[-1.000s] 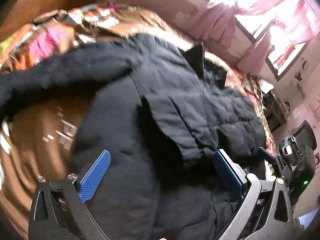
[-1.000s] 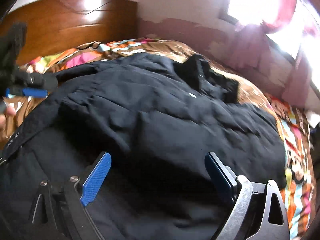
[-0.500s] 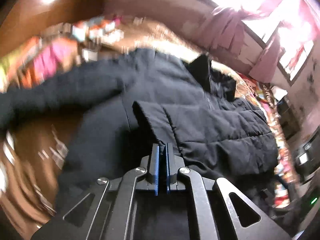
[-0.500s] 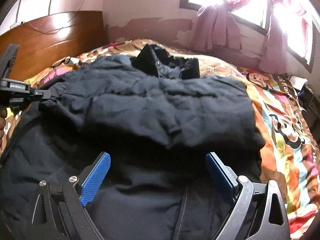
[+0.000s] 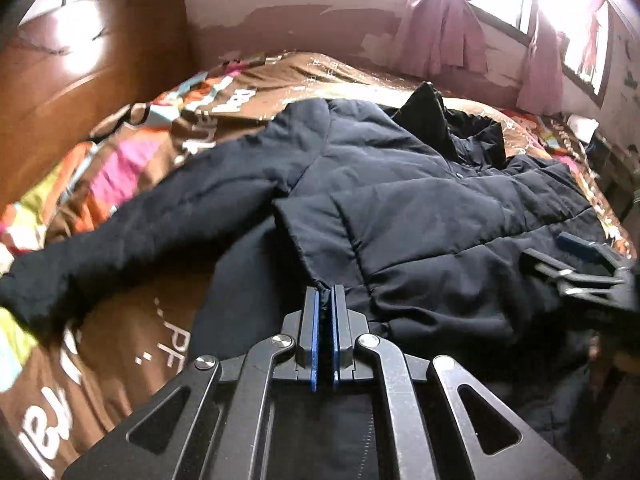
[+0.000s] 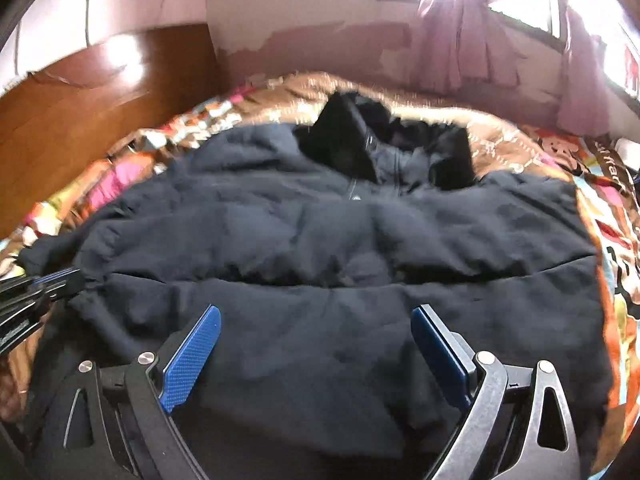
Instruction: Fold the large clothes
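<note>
A large black puffer jacket [image 5: 420, 208] lies spread on the bed, collar [image 5: 428, 120] toward the window, one sleeve [image 5: 132, 232] stretched out to the left. Its other sleeve is folded across the body. My left gripper [image 5: 325, 300] is shut on the cuff of that folded sleeve. It also shows at the left edge of the right wrist view [image 6: 60, 280]. My right gripper [image 6: 316, 320] is open and empty, low over the jacket's lower body [image 6: 340, 240]. It shows at the right of the left wrist view [image 5: 576, 248].
The bed has a brown and multicoloured patterned cover [image 5: 132, 360]. A wooden headboard [image 6: 92, 100] stands at the left. Pink curtains [image 5: 444, 32] hang at bright windows behind. Clutter sits past the bed's right side [image 5: 592, 132].
My left gripper closed on the folded sleeve's cuff and holds it. My right gripper stayed open and shifted over the jacket's lower body.
</note>
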Motion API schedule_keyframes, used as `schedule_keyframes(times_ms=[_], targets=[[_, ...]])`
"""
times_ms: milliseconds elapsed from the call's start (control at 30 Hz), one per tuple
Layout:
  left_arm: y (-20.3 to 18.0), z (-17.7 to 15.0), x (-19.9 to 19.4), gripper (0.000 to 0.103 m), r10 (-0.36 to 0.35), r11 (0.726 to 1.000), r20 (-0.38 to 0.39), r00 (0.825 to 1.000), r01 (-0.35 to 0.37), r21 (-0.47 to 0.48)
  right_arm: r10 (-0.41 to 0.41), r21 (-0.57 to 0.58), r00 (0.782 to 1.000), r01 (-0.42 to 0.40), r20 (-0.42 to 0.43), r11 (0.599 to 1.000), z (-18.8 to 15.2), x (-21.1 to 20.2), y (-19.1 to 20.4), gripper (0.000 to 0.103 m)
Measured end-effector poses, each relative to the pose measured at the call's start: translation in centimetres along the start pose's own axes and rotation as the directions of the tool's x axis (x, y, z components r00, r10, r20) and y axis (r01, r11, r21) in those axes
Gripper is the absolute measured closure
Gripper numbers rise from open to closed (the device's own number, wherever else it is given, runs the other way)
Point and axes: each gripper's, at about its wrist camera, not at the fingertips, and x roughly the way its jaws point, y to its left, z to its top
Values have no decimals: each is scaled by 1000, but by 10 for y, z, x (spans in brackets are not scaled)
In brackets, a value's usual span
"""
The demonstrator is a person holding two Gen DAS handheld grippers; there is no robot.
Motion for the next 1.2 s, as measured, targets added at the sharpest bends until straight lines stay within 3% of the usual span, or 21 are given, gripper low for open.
schedule_keyframes(times_ms=[100,267,333,400,467,533,567,667,700,800,933,1100,1200], targets=[[10,-4,1,96,-47,998,-9,999,46,-41,-52,-55,998,50,-45,997,-9,26,6,0],[31,-6,-9,93,-129,983,-10,992,127,-129,-79,-86,994,73,-69,994,-13,45,10,0],[41,-6,-17,87,-123,980,-11,992,120,-157,-85,-90,995,79,-61,993,-15,46,10,0],[64,-10,-27,73,-126,971,-6,992,123,-205,-79,-84,996,75,-43,994,-17,43,8,0],[86,-12,-35,38,-89,963,7,996,88,-256,-62,-67,998,60,-19,996,-16,37,7,0],[119,-16,-44,32,-29,941,33,999,38,-335,-49,-44,999,50,16,998,-13,26,6,0],[137,-19,-46,32,-23,925,39,999,36,-377,-41,-29,999,42,36,999,-10,20,7,0],[196,-29,-44,32,-48,840,41,998,62,-539,-1,20,993,-2,118,1000,2,3,14,0],[217,-33,-43,32,-32,798,42,999,51,-600,23,31,990,-28,141,999,9,0,21,0],[259,-34,-40,32,21,719,36,999,10,-695,68,21,988,-72,141,997,28,6,42,0],[294,-27,-41,32,114,639,26,993,-53,-767,92,-11,988,-91,122,996,54,28,75,0],[321,-25,-36,34,181,568,1,983,-104,-816,59,-48,997,-57,50,997,62,69,105,0],[330,-27,-29,68,232,535,-47,972,-167,-828,39,-57,997,-35,61,998,54,79,106,0]])
